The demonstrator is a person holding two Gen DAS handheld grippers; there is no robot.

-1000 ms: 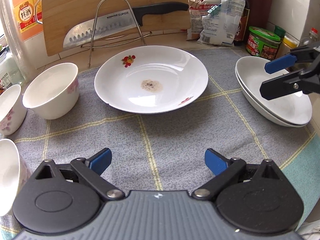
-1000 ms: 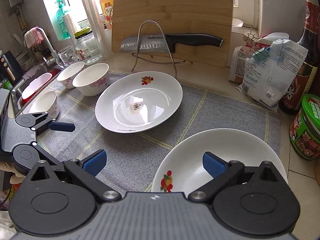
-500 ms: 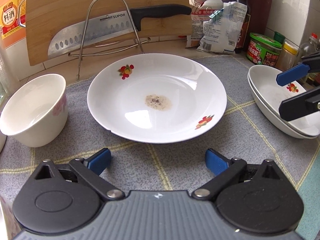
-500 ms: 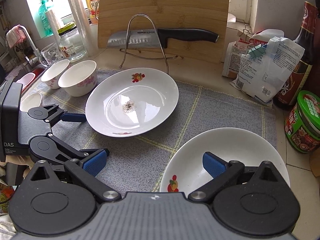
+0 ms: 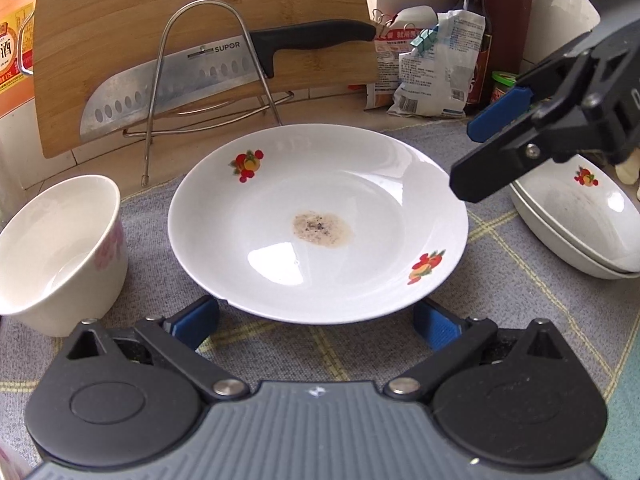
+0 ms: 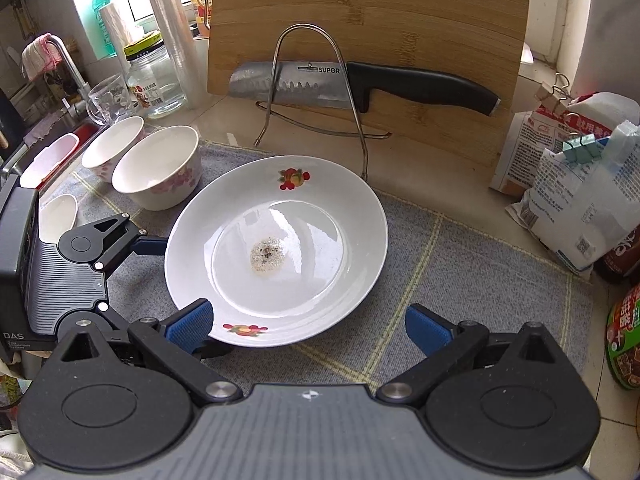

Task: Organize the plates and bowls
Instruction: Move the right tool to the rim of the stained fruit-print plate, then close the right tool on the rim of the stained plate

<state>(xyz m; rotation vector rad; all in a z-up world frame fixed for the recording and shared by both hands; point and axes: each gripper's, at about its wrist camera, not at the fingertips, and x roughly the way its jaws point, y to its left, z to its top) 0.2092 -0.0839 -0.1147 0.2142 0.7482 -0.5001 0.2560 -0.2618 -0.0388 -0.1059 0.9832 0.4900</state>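
1. Plate (image 5: pixel 318 224) collection is judged to be the step in hand: the soiled white plate, marked with a brown residue at its middle, is seen at the centre of both wrist views, resting on the grey checked mat (image 5: pixel 520 300).
2. The left gripper (image 5: pixel 316 320) is held spread wide, its jaws having just been opening further; its blue pads are seen tucked under the plate's near rim at lower centre of the left view, with no pinch made.
3. The right gripper (image 6: pixel 308 324) is likewise seen spread, one pad just beside the plate's rim at lower left of the right view, the other over bare mat; nothing is held.
4. A stack of matching plates (image 5: pixel 576 224) is seen at the right edge of the left view, and is judged the likely destination.
5. The next move is judged to call for one rim to be pinched and lifted level, so that the residue is not spilled.
6. Open mat is left between plate and stack. Room is tighter at left, where a bowl (image 5: pixel 60 252) stands just beside the plate, and behind, where a wire rack (image 5: pixel 208 80) holds a knife (image 5: pixel 224 76).
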